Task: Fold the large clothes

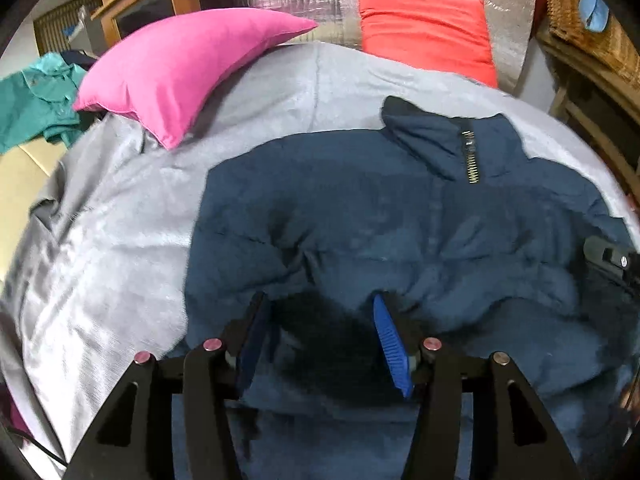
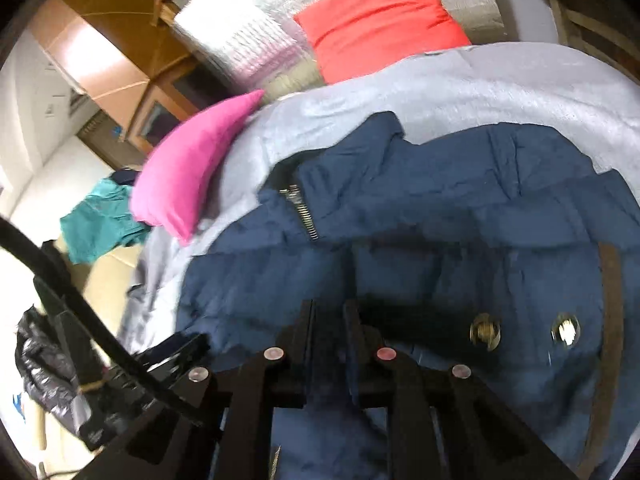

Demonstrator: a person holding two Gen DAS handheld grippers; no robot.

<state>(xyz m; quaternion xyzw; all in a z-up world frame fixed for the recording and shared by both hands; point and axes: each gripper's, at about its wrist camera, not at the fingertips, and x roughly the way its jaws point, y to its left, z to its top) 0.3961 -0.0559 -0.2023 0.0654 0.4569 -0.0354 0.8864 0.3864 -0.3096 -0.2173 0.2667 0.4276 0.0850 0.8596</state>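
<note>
Your left gripper (image 1: 320, 320) stands partly open over the navy padded jacket (image 1: 360, 216), its blue-padded fingers (image 1: 390, 340) pressed down into the fabric with a dark fold bunched between them; whether the pads actually grip it, you cannot tell. Your right gripper (image 2: 328, 320) is nearly closed, with jacket cloth caught between its narrow jaws. The jacket lies spread on the grey bedcover (image 1: 120, 220), straight ahead of both tongs, its collar and zip (image 1: 472, 156) at the far end. Just beyond your right gripper's tips and to the right sit two metal snaps (image 2: 485, 330). A pink pillow (image 1: 180, 68) lies far left, a red pillow (image 1: 424, 28) beyond the collar.
</note>
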